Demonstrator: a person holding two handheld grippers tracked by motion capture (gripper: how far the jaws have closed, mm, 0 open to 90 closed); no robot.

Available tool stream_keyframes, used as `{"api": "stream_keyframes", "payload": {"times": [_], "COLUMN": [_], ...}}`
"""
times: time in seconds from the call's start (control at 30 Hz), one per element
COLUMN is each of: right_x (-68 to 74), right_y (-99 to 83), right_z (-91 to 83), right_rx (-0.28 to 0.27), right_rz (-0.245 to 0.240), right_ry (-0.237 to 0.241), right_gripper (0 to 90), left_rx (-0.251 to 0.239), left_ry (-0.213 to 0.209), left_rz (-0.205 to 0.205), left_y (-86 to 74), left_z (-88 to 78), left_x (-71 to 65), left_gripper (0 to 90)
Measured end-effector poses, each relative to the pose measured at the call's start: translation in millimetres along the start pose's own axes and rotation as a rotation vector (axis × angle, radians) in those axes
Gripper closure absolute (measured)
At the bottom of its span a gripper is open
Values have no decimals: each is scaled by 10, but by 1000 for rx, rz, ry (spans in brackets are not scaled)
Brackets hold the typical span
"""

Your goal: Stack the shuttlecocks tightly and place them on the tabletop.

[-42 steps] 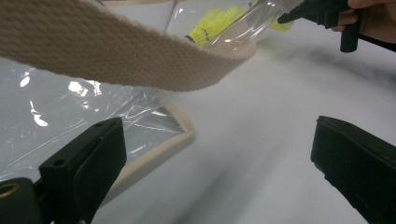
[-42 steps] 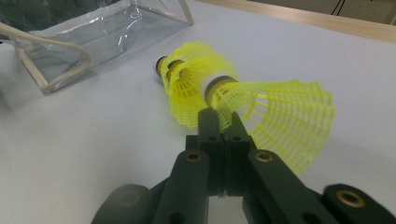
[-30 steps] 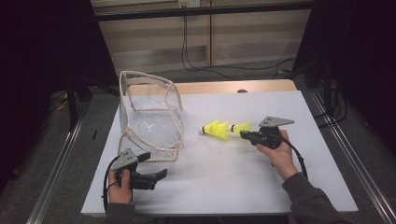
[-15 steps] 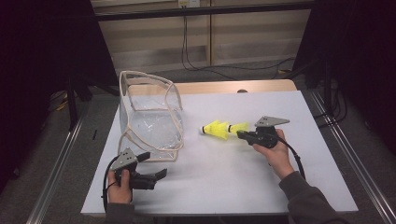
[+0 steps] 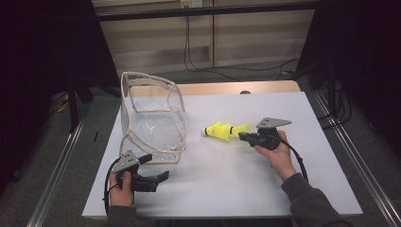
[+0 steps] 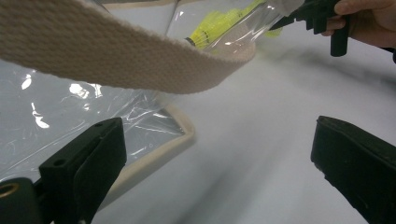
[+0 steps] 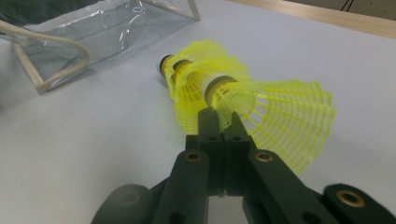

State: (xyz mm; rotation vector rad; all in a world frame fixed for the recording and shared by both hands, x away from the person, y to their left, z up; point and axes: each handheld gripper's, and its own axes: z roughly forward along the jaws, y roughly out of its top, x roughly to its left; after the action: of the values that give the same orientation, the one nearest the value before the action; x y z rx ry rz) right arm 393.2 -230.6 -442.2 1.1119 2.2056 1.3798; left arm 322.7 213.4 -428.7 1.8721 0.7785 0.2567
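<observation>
Two yellow shuttlecocks nested on the white desk

Mesh skirts flare neon yellow, with pale cork tips pointing toward the clear bag. The right gripper has its fingers clenched on the near skirt's edge, just beside the bag. The left gripper rests by the bag's cream strap, fingers released.

Between the matt black plastic fingers sits yellow plastic mesh of the shuttlecocks, cork-like at the tips. Beyond them, the bag is glossy clear film edged with rough woven cloth webbing.
</observation>
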Motion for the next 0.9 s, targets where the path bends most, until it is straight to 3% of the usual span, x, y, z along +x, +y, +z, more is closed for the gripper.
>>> {"api": "stream_keyframes", "payload": {"times": [0.9], "right_x": [23], "right_y": [8], "right_z": [107], "right_rx": [12], "right_rz": [-9], "right_ry": [13], "right_gripper": [894], "left_rx": [4], "left_ry": [-1], "left_rz": [0], "left_y": [-1], "left_z": [7], "left_x": [1], "left_gripper": [35]}}
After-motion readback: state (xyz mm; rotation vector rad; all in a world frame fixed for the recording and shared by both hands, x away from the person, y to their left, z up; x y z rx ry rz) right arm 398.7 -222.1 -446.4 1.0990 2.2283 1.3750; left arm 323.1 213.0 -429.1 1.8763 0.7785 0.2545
